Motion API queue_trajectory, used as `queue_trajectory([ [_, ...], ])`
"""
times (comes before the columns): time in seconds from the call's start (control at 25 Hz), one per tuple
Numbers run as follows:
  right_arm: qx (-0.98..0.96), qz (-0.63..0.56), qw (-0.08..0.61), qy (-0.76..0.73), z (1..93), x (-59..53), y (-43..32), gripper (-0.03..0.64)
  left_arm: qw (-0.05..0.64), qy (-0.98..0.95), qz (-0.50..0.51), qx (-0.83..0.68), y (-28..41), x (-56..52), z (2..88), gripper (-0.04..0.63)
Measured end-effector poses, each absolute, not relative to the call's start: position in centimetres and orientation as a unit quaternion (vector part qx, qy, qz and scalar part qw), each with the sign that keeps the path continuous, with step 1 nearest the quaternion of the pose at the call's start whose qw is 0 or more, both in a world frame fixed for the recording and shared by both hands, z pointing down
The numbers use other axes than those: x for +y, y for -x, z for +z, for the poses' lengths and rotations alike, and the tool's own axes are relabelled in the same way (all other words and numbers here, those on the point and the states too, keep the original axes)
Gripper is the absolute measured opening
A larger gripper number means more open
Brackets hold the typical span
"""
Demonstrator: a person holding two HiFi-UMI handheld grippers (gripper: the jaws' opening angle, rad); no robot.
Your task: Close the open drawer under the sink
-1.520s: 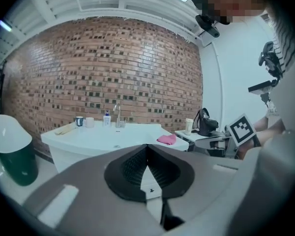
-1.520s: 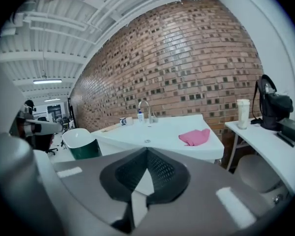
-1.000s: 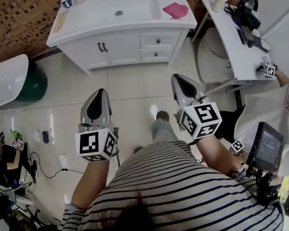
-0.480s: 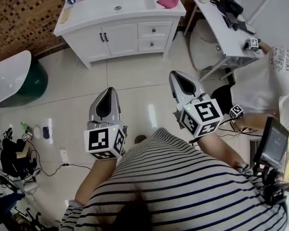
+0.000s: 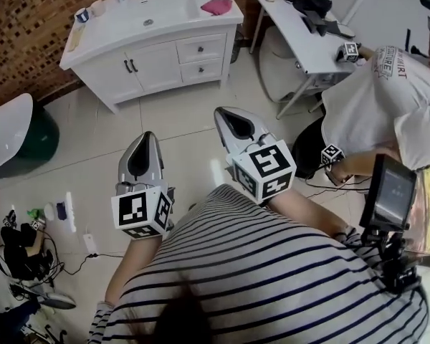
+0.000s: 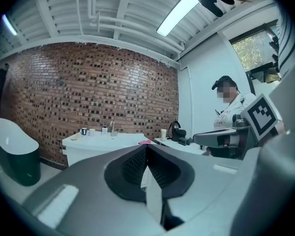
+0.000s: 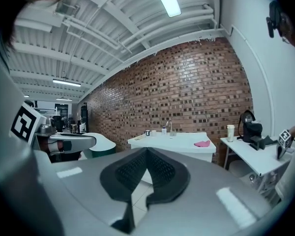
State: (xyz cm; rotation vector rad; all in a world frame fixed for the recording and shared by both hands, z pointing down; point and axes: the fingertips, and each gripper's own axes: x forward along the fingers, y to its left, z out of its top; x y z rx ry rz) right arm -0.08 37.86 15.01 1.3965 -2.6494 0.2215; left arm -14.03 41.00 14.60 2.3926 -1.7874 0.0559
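A: Tool states?
B: Left tool: the jaws are shut tip to tip and nothing is held between them. Right tool: same, the jaws are pressed together and empty. Both are held over the tiled floor, well apart from the vanity, and are pointed toward it.
A: Drawer location?
B: Two drawers are stacked at the vanity's right side, below the sink. Both fronts are seen roughly flush with the cabinet face in the head view. Whether either is ajar cannot be told at this size.
A: Anything else nearby?
B: A pink cloth is laid on the counter, right of the basin. A second person is positioned beside the white side counter.
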Motion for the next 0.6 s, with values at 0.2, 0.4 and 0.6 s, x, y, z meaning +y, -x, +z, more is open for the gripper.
queue_trajectory([
  [0.2, -0.884, 0.071, 0.071, -0.457, 14.63, 37.84, -0.07, -0.003, 0.083, -0.794, 0.024, -0.601, 13.68, 40.93, 14.84, 0.014],
  [0.4, -0.882, 0.074, 0.072, -0.459, 14.69, 37.50, -0.67, -0.003, 0.083, -0.794, 0.028, -0.602, 13.29, 40.57, 14.77, 0.014],
  [0.6, -0.884, 0.072, 0.072, -0.457, 15.02, 37.16, -0.46, -0.003, 0.084, -0.796, 0.032, -0.598, 13.03, 40.14, 15.18, 0.014],
])
